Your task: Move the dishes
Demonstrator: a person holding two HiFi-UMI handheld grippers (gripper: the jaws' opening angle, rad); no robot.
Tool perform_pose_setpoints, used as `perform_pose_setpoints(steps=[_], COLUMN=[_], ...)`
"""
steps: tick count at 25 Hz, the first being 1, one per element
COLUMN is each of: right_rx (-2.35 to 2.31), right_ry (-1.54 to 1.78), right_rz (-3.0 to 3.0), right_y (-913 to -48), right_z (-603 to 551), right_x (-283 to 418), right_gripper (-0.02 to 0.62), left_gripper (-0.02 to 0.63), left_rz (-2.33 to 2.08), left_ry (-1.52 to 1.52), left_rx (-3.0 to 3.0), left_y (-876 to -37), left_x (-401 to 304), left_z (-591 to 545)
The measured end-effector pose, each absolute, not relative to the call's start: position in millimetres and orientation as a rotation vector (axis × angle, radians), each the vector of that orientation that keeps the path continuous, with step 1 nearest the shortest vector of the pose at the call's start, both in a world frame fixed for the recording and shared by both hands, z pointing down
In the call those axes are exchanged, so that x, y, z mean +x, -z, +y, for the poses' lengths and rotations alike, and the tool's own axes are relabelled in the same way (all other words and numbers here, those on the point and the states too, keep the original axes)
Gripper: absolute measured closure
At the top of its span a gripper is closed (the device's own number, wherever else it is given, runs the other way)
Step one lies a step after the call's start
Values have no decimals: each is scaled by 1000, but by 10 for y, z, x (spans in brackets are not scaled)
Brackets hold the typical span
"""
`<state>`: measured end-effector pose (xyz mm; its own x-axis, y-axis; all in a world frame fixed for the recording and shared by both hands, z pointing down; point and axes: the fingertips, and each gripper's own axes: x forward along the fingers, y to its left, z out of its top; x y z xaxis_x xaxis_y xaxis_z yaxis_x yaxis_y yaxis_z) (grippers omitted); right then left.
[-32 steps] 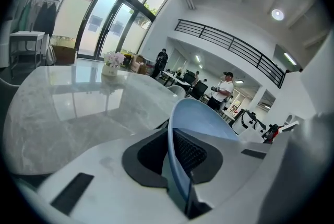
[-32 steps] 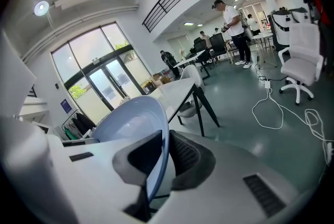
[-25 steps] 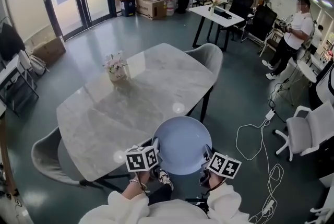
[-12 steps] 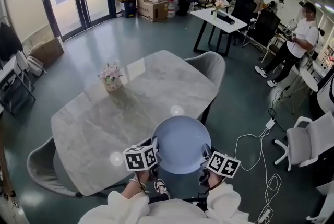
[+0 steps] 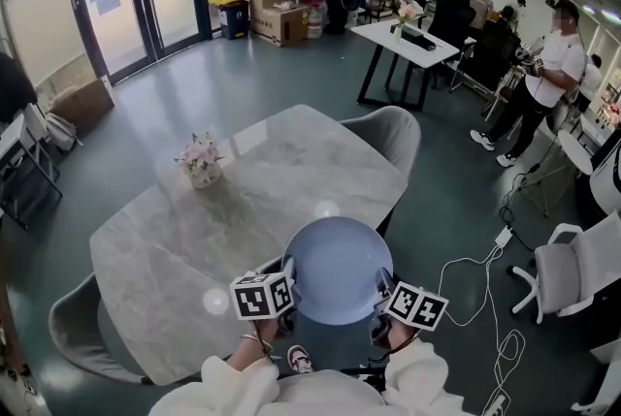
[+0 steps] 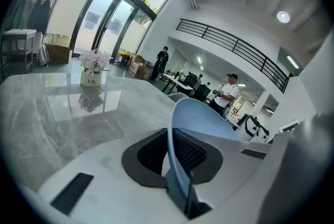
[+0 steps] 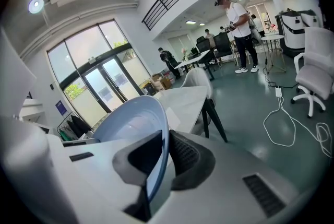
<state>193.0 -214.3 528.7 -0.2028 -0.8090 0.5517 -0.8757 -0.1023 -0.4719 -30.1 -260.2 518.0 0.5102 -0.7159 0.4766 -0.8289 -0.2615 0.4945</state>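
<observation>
A pale blue plate (image 5: 338,269) sits at the near edge of the marble bench (image 5: 184,230), partly past that edge, gripped from both sides. The left claw (image 6: 171,152) is clamped on the plate's left rim, the thin edge pinched between its two dark pads. The right claw (image 7: 163,157) is clamped the same way on the right rim, with the rim running straight through the narrow gap between its pads. Both claws slant down toward the bench. The person's hands and pale sleeves (image 5: 243,385) are just off the bench's near edge.

Near the bench's far left stands a small pot of pink flowers (image 5: 200,162), well apart from the plate. A grey chair (image 5: 390,135) is tucked in at the bench's far right side, and another grey chair (image 5: 80,332) stands at its near left corner. Beyond the bench are a white desk (image 5: 408,36), cardboard boxes (image 5: 277,12) and several people standing. White cables (image 5: 475,269) trail over the floor to the bench's right.
</observation>
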Motion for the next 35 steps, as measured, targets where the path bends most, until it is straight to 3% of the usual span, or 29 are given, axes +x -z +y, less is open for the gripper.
perform_pose_setpoints(steps=[20,35], right_rx=[1758,1637], right_ry=[-1169,-1281], right_rz=[-2045,-2004], right_y=[-5381,-5830], right_z=[-2684,-3157], right_x=[1830,2127], right_gripper=[506,505], left_gripper=[580,580], left_rz=[-1310,-1360], left_ry=[-156,-237], left_rx=[1890,1774], left_y=[-5465,-5831], left_x=[-431,-147], left_z=[-2879,-3194])
